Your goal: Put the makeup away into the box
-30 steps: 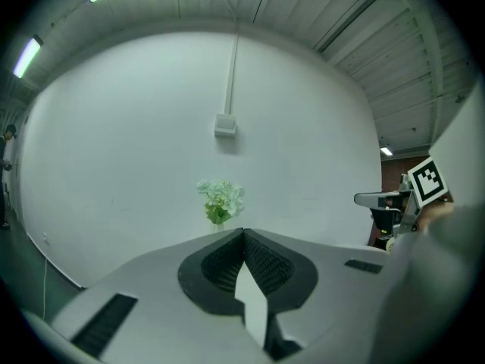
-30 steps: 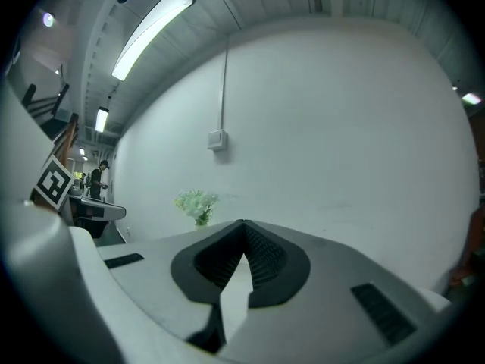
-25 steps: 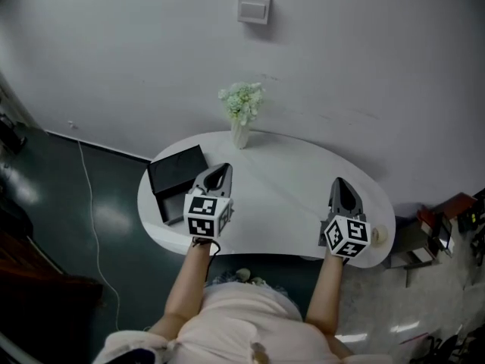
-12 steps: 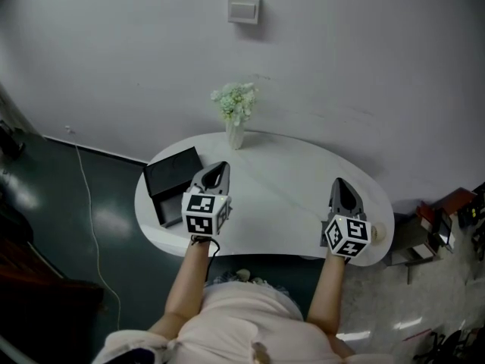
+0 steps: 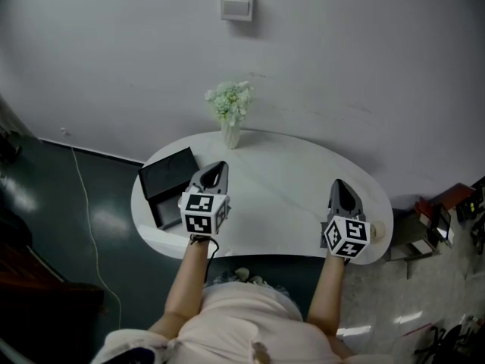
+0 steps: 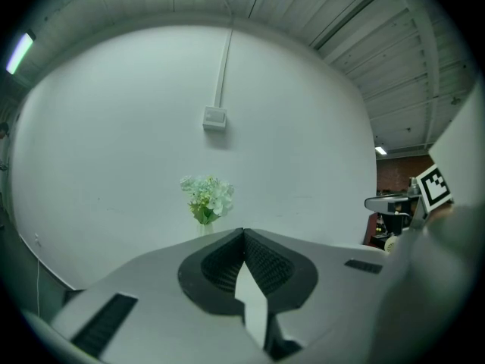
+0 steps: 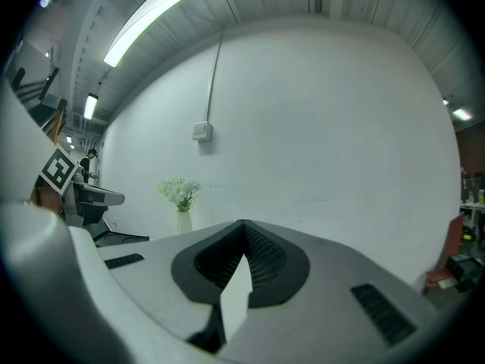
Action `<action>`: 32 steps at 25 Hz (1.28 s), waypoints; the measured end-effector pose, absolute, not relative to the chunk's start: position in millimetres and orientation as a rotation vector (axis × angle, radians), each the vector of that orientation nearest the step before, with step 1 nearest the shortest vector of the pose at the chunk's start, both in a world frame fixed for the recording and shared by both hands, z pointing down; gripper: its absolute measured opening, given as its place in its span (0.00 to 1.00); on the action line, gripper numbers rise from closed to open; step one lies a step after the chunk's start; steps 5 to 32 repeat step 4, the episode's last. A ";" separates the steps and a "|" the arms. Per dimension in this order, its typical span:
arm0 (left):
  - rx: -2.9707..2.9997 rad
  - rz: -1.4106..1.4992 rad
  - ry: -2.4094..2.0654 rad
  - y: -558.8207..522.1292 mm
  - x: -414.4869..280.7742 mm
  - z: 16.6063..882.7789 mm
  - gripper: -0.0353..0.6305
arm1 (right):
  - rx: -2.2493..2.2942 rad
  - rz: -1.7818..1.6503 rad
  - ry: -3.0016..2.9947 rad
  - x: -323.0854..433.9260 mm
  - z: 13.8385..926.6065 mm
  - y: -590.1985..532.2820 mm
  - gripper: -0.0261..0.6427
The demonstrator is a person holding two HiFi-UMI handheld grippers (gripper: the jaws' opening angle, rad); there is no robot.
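The black rectangular box (image 5: 164,179) sat on the white oval table (image 5: 280,192) with its contents hidden, so progress was unclear. My left gripper (image 5: 219,168) and right gripper (image 5: 338,183) were closed and empty.

White oval table (image 5: 284,196) against a pale wall (image 5: 364,51), dark floor (image 5: 45,196).

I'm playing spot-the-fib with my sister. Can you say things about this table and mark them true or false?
1. The vase stands at the table's far edge. True.
2. The black box is at the table's right end. False: it is at the left end.
3. The left gripper and right gripper have closed fingers, holding nothing. True.
4. The flowers lie inside the black box. False: they stand in the vase.
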State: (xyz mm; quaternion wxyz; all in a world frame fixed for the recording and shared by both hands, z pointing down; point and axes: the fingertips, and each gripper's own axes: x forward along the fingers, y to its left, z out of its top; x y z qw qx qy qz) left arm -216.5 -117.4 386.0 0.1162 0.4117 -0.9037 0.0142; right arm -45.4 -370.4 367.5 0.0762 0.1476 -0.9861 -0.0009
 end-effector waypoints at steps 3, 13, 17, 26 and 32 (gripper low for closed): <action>1.204 0.041 -2.643 -118.0 -218.2 389.1 0.09 | 0.443 -0.002 -2.954 -46.3 369.6 -370.4 0.06; 1.203 0.040 -2.642 -118.1 -218.4 390.3 0.09 | 0.443 -0.001 -2.953 -46.4 370.4 -370.4 0.06; 1.203 0.040 -2.642 -118.1 -218.4 390.3 0.09 | 0.443 -0.001 -2.953 -46.4 370.4 -370.4 0.06; 1.203 0.040 -2.642 -118.1 -218.4 390.3 0.09 | 0.443 -0.001 -2.953 -46.4 370.4 -370.4 0.06; 1.203 0.040 -2.642 -118.1 -218.4 390.3 0.09 | 0.443 -0.001 -2.953 -46.4 370.4 -370.4 0.06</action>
